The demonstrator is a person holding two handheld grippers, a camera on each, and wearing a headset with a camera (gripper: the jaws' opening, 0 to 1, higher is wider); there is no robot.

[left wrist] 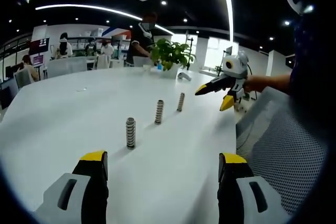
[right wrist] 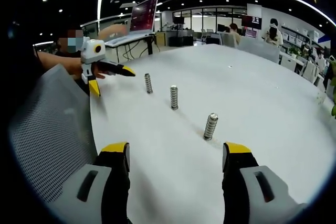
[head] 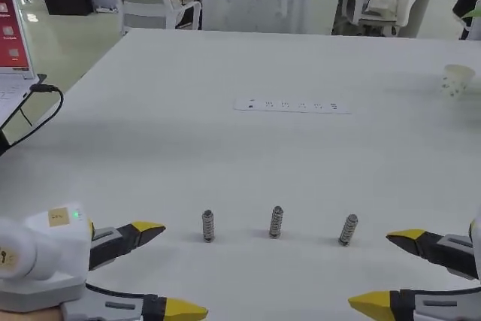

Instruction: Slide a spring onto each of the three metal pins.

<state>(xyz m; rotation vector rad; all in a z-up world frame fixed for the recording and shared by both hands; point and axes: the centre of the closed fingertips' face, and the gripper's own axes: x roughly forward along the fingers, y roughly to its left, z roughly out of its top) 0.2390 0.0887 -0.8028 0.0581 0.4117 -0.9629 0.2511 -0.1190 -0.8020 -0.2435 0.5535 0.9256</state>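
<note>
Three upright pins stand in a row on the white table [head: 248, 155], each with a spring coiled around it: the left spring [head: 208, 225], the middle spring [head: 276, 221] and the right spring [head: 348, 229]. My left gripper [head: 176, 270] rests at the near left edge, open and holding nothing. Open and bare too, my right gripper [head: 391, 272] sits at the near right edge. The left gripper view has the left spring [left wrist: 130, 132] closest, ahead of the yellow fingertips [left wrist: 94, 157]. From the right gripper view the right spring [right wrist: 210, 126] stands nearest, leaning slightly.
A white power strip [head: 291, 106] lies mid-table. A paper cup [head: 456, 80] stands at the far right. A laptop [head: 11, 50] with a black cable [head: 34, 122] sits at the left edge. Chairs [head: 252, 9] and other desks line the far side.
</note>
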